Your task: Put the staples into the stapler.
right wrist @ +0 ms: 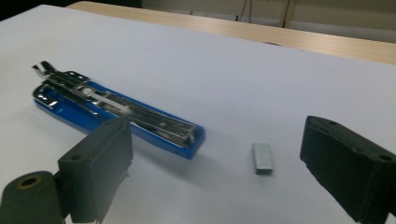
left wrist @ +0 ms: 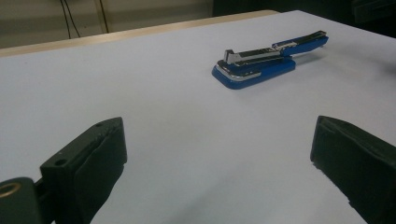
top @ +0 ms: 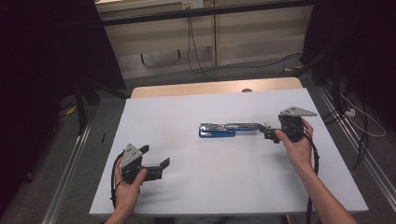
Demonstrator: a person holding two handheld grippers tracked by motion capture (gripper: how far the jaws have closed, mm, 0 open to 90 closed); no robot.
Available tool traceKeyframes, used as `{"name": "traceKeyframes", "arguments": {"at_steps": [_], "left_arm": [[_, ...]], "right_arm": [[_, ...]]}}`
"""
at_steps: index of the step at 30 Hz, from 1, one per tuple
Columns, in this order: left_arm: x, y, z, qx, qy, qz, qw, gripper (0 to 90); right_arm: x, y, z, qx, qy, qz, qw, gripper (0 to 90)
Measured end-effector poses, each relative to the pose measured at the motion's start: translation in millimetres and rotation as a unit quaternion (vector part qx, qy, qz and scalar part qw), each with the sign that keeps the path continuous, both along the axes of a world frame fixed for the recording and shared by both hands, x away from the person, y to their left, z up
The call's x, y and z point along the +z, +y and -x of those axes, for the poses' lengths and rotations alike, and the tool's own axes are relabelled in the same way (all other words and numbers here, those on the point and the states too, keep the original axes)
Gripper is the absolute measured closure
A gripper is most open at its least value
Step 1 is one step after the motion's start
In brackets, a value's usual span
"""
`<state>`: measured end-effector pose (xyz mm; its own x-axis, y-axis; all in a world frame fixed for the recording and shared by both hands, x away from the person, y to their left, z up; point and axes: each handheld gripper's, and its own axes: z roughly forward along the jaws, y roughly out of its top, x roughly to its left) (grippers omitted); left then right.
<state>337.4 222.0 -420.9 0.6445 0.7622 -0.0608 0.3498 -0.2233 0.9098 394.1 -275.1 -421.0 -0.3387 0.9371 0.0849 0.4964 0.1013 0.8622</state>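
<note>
Blue stapler [top: 219, 129] lies mid-table, opened flat; a staple strip [right wrist: 262, 157] rests between the right gripper's [right wrist: 215, 158] open, empty jaws. Left gripper [top: 156, 161] gapes near the front-left corner.

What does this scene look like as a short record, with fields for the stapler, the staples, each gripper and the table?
stapler: blue stapler, lying opened out flat mid-table
staples: small strip of staples on the table, off the stapler's end, between the right gripper's jaws
right gripper: right gripper open, low at the strip
left gripper: left gripper open, holding nothing, apart from the stapler
table: white table
</note>
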Motion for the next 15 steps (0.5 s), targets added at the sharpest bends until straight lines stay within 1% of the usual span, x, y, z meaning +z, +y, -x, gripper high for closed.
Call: {"name": "traceKeyframes", "arguments": {"at_steps": [1, 2, 5, 7, 9, 11, 14, 15], "left_arm": [[-0.3, 2.3, 2.3, 0.007, 0.002, 0.000, 1.0000, 3.9], [-0.5, 3.4, 3.5, 0.010, 0.004, 0.000, 0.9999, 3.9], [0.3, 4.6, 8.3, 0.017, 0.009, 0.006, 0.9998, 3.9], [1.2, 3.8, 11.9, 0.009, 0.011, 0.008, 0.9999, 3.9], [1.4, 2.6, 16.1, 0.005, 0.008, 0.000, 1.0000, 3.9], [1.0, 1.6, 19.3, 0.000, 0.007, -0.010, 0.9999, 3.8], [0.5, 0.5, 22.0, -0.005, 0.009, -0.007, 0.9999, 3.8], [0.6, 0.3, 21.8, -0.007, 0.008, -0.012, 0.9999, 3.8]], "right_arm": [[0.8, -2.5, -0.3, -0.003, -0.003, 0.000, 1.0000, 8.7], [1.5, -5.0, -0.6, -0.006, -0.002, -0.003, 1.0000, 9.3], [4.3, -12.9, -2.3, -0.011, 0.012, -0.002, 0.9999, 10.4], [5.4, -18.1, -2.7, -0.022, 0.016, -0.003, 0.9996, 10.3], [6.0, -22.6, -3.1, -0.035, 0.020, 0.007, 0.9992, 9.7], [6.4, -27.0, -4.4, -0.040, 0.025, 0.004, 0.9989, 10.3], [7.1, -31.6, -7.8, -0.039, 0.040, 0.014, 0.9984, 10.2], [6.9, -32.3, -9.4, -0.039, 0.045, 0.018, 0.9981, 10.3]]}}
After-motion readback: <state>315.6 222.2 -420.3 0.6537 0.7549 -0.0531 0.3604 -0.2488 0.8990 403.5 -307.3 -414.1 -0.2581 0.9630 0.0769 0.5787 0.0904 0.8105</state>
